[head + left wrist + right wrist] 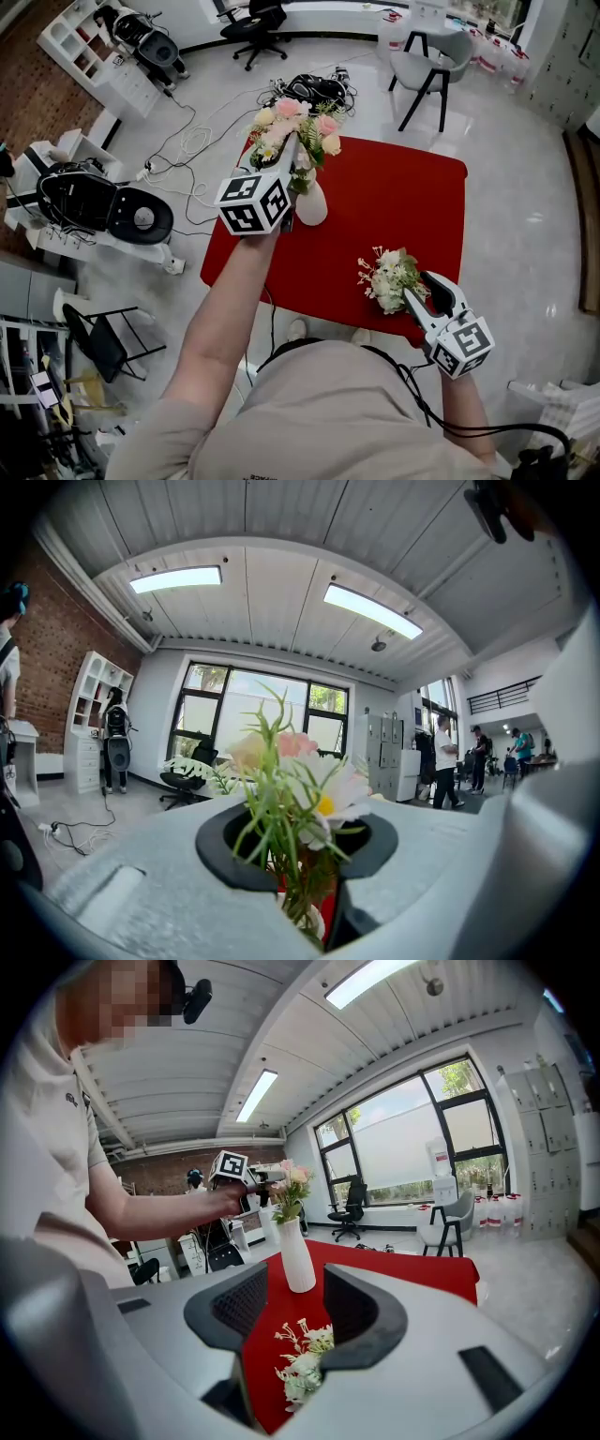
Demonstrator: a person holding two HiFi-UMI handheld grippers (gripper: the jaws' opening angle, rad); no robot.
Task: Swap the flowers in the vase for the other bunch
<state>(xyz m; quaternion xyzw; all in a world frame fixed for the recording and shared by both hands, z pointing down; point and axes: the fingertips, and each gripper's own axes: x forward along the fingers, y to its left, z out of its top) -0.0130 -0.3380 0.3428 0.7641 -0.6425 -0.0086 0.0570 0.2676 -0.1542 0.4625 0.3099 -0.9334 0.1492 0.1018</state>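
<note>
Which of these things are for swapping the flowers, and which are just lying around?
For the job:
- pink bunch, gripped by the left gripper
- white vase
- white bunch, lying on the red table by the open right gripper

Just lying about:
- black office chair
- grey chair
- floor cables
- white shelf unit

the left claw (289, 167) hides the neck of the vase (312, 208) and stems of the pink bunch (298, 120); the right claw (295, 1302) covers part of the white bunch (305, 1368).
</note>
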